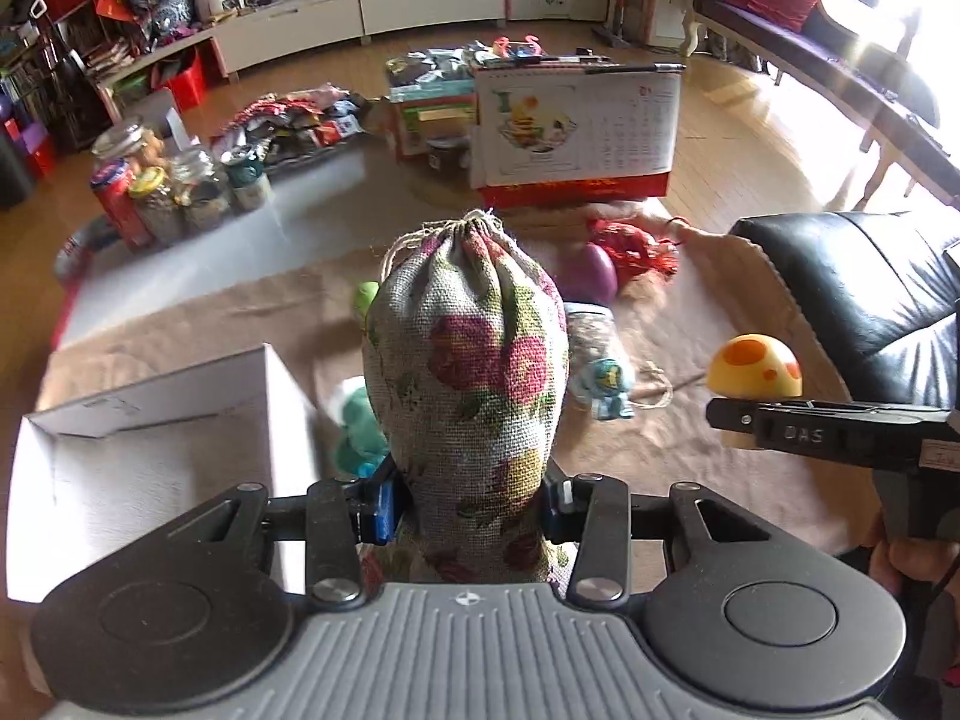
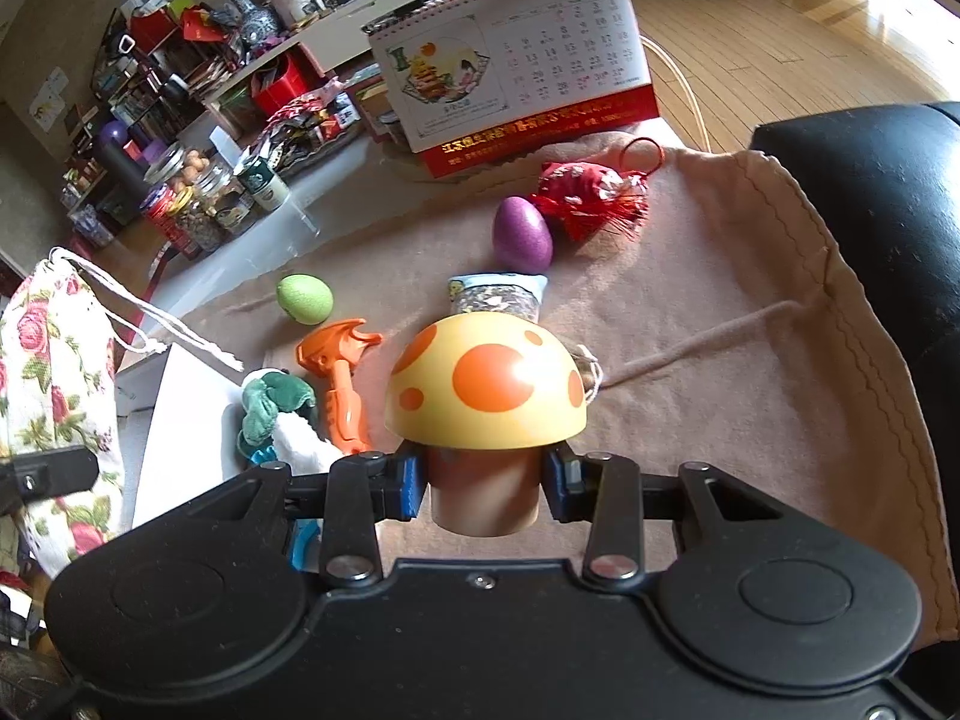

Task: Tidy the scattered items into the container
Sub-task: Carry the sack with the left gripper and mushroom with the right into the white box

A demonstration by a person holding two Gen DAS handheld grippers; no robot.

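Note:
My left gripper (image 1: 477,507) is shut on a floral drawstring pouch (image 1: 474,372), held upright above the tan cloth (image 1: 198,312). The white cardboard box (image 1: 144,468) lies open just left of it. My right gripper (image 2: 483,489) is shut on the brown stem of a yellow toy mushroom (image 2: 486,390) with orange spots, lifted off the cloth; this mushroom (image 1: 755,366) also shows at the right of the left wrist view. On the cloth lie a green egg (image 2: 305,298), a purple egg (image 2: 521,234), an orange toy tool (image 2: 339,378), a green plush (image 2: 273,405), a small snack packet (image 2: 498,294) and a red tasselled ornament (image 2: 591,195).
A desk calendar (image 2: 516,60) stands at the far edge of the cloth. Glass jars and a red can (image 2: 198,198) sit to the far left. A black leather seat (image 2: 888,228) borders the cloth on the right. A small blue figurine (image 1: 606,387) lies behind the pouch.

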